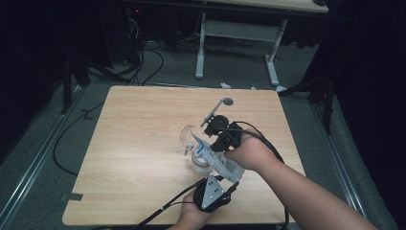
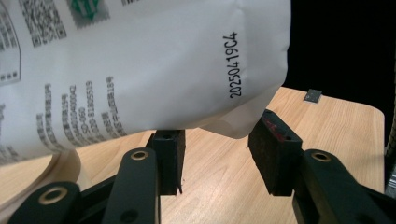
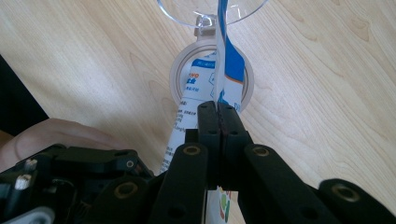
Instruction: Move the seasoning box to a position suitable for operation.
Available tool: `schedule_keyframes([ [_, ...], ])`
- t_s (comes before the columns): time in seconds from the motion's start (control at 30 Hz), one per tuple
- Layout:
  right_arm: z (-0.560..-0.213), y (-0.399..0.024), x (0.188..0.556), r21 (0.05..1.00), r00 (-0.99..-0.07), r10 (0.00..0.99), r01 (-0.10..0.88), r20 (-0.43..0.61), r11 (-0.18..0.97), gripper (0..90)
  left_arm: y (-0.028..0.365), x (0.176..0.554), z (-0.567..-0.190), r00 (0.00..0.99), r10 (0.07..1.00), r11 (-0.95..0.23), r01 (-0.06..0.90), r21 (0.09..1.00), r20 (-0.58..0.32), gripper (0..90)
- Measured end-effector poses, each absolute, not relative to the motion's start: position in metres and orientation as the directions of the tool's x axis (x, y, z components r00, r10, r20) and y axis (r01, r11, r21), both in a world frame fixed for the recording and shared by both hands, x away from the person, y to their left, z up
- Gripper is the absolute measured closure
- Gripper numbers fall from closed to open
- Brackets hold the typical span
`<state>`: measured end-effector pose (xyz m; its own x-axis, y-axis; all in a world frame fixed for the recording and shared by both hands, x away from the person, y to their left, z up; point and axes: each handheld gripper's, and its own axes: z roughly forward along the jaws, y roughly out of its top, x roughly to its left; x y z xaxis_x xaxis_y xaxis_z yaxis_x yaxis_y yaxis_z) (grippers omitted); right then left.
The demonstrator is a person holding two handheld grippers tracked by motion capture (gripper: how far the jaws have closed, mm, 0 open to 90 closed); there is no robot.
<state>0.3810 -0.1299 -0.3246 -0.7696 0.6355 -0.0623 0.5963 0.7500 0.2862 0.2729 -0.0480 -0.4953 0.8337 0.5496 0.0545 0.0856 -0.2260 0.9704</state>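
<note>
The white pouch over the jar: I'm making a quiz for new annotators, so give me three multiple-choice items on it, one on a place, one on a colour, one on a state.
1. Where is the white pouch?
A. flat at the table's far edge
B. held above the open jar
C. on the floor

2. What colour are the jaws of the left gripper?
A. black
B. yellow
C. white

3. How does the right gripper stand?
A. wide open, holding nothing
B. shut on a spoon
C. shut on the pouch

Answers:
1 B, the high view shows the pouch hanging over the jar near the middle of the wooden table.
2 A, both pads in the left gripper view are black.
3 C, in the right gripper view the jaws pinch the pouch's edge between them.
</note>
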Motion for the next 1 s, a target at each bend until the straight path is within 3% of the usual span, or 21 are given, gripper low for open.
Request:
schedule_keyframes([
  [1.0,-0.328,-0.133,0.375,0.267,-0.763,0.644,0.612,-0.048,0.744,90.0,-0.036,0.28,-0.517,0.825,0.565,-0.274,0.167,0.947,0.018,57.4],
])
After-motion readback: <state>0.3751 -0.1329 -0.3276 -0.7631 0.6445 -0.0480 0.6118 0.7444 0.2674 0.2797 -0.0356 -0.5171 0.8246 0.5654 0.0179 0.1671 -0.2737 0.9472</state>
